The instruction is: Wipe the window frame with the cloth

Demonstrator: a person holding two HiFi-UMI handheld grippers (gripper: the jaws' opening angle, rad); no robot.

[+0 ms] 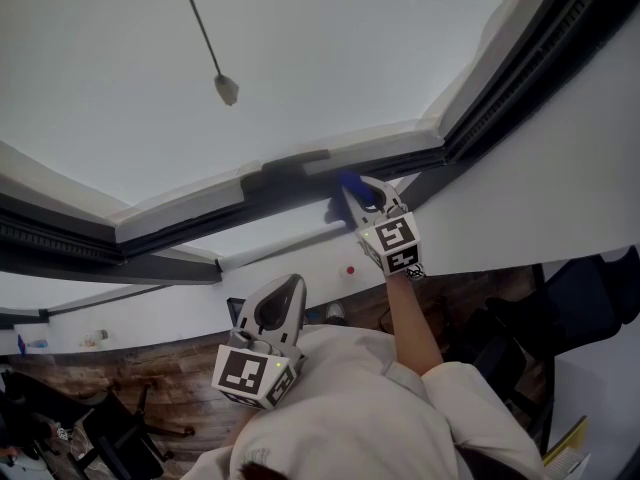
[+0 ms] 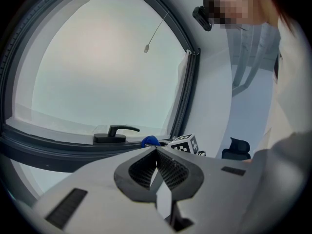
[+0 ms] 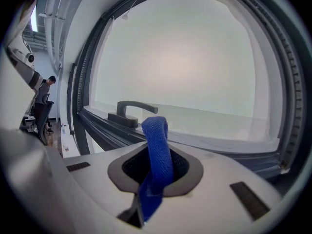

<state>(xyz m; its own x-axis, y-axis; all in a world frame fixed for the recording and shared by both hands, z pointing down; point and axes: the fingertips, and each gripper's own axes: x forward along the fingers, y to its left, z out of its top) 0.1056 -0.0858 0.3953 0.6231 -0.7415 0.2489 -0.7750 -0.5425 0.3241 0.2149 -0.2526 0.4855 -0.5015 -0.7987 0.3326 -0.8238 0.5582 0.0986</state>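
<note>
A blue cloth (image 1: pixel 351 185) is pressed against the dark window frame (image 1: pixel 200 223) just right of the black window handle (image 1: pixel 290 164). My right gripper (image 1: pixel 362 192) is shut on it. In the right gripper view the cloth (image 3: pixel 157 147) stands up as a folded strip between the jaws, with the handle (image 3: pixel 131 112) behind it. My left gripper (image 1: pixel 286 290) hangs lower, near the person's chest and away from the frame. Its jaws are shut with nothing between them (image 2: pixel 157 151). From there I see the cloth (image 2: pixel 149 141) beside the handle (image 2: pixel 115 133).
A blind cord with a weight (image 1: pixel 226 89) hangs in front of the glass. A white sill and wall (image 1: pixel 520 218) run below the frame. Dark chairs (image 1: pixel 120 423) stand on the wooden floor below. A person (image 3: pixel 46 89) stands far off at the left.
</note>
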